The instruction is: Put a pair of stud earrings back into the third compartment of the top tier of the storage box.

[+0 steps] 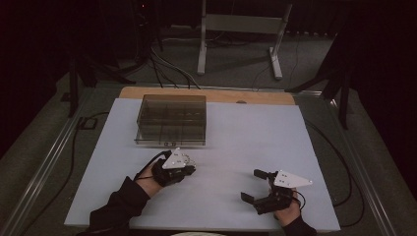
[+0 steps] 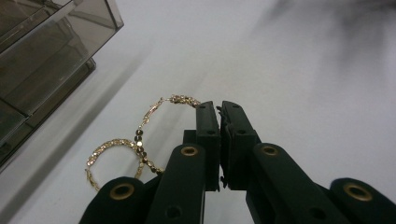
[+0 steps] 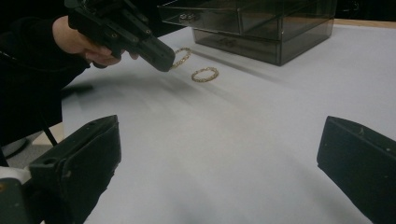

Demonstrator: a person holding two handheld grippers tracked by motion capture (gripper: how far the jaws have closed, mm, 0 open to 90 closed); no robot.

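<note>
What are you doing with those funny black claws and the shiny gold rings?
A person holds a black two-jaw gripper in each hand over a white table. The left gripper is shut on one sparkly gold beaded hoop; a second gold hoop lies on the table beside it. A smoky clear plastic drawer box stands just beyond. The right gripper waits open nearby, holding nothing.

The left tool pinches a gold chain with its jaws together. The chain makes two loops on the white counter, near a dark clear box.
</note>
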